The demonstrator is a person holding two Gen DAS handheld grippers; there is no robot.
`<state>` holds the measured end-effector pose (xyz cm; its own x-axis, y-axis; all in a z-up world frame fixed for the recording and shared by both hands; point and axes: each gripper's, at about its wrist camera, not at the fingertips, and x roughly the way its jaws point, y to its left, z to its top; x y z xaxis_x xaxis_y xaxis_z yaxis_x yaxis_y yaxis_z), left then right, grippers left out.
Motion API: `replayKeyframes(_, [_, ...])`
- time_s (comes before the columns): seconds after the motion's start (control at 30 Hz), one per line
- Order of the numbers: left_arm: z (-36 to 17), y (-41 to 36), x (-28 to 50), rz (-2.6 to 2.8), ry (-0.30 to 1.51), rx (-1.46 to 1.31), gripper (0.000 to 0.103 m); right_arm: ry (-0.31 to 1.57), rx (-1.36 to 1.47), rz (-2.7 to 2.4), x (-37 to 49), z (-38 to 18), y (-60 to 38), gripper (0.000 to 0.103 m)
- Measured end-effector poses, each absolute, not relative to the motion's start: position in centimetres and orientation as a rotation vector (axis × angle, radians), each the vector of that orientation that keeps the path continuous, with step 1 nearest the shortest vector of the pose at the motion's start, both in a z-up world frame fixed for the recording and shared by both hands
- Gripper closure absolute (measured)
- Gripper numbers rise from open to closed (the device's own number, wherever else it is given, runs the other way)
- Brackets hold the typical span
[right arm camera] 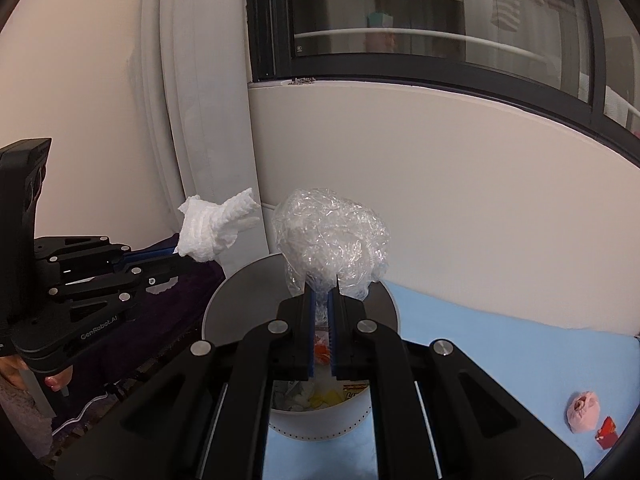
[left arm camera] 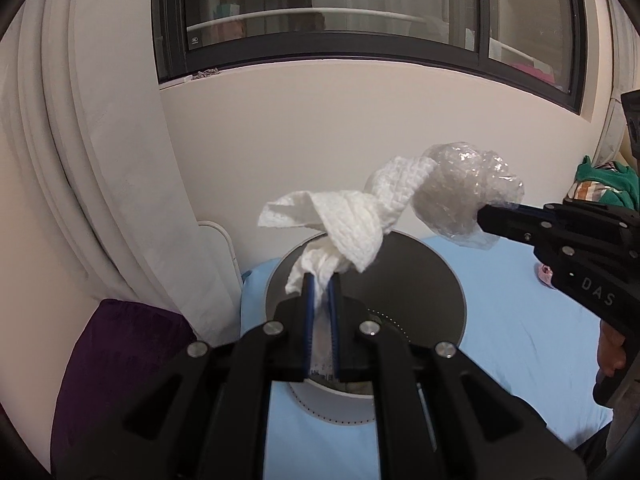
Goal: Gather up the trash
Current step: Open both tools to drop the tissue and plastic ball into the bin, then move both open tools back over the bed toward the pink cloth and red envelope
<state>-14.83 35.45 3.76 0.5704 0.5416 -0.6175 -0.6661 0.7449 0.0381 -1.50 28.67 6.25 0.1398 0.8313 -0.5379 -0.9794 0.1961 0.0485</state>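
My left gripper (left arm camera: 322, 280) is shut on a crumpled white paper towel (left arm camera: 348, 220) and holds it above a round white trash bin (left arm camera: 340, 414) with a raised grey lid (left arm camera: 420, 280). My right gripper (right arm camera: 323, 286) is shut on a ball of clear plastic wrap (right arm camera: 330, 236) above the same bin (right arm camera: 316, 426), whose inside shows colourful trash. In the left wrist view the right gripper (left arm camera: 486, 220) comes in from the right with the plastic wrap (left arm camera: 460, 196). In the right wrist view the left gripper (right arm camera: 180, 256) holds the paper towel (right arm camera: 212, 232) at the left.
The bin stands on a light blue bed sheet (right arm camera: 500, 352). A pink crumpled wad (right arm camera: 583, 414) and a small red wrapper (right arm camera: 607, 432) lie on the sheet at the right. A purple cushion (left arm camera: 120, 360), white curtain (left arm camera: 100, 160), wall and window (left arm camera: 340, 12) lie behind.
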Motion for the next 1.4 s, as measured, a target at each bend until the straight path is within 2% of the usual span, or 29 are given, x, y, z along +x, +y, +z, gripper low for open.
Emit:
replayKeyframes(0.1, [3.5, 35.5, -14.8, 0.715, 0.661, -0.207, 0.091, 0.538, -0.373, 1.353, -1.4, 5.6, 29.4, 0.089])
replayKeyframes(0.13, [3.4, 35.6, -14.8, 0.713, 0.664, -0.21, 0.083, 0.542, -0.376, 1.353, -1.3, 5.4, 29.5, 0.08])
replayKeyframes(0.17, [3.3, 35.6, -14.7, 0.717, 0.667, -0.212, 0.064, 0.544, -0.374, 1.349, -1.2, 5.3, 29.6, 0.071])
replayKeyframes(0.2, [3.3, 35.5, -14.8, 0.731, 0.666, -0.204, 0.053, 0.548, -0.368, 1.344, -1.1, 5.2, 29.6, 0.068])
replayKeyframes(0.23, [3.3, 35.4, -14.7, 0.75, 0.658, -0.187, 0.037, 0.551, -0.362, 1.341, -0.9, 5.2, 29.6, 0.065])
replayKeyframes(0.27, [3.4, 35.2, -14.7, 0.767, 0.649, -0.17, 0.035, 0.554, -0.357, 1.338, -0.8, 5.2, 29.5, 0.065])
replayKeyframes(0.83, [3.3, 32.1, -11.6, 0.673, 0.654, -0.096, 0.035, 0.534, -0.328, 1.21, 1.8, 4.6, 24.0, 0.065])
replayKeyframes(1.4, [0.7, 19.6, 4.4, 0.247, 0.677, 0.003, 0.035, 0.602, -0.184, 0.721, 13.8, 0.5, 5.9, 0.065])
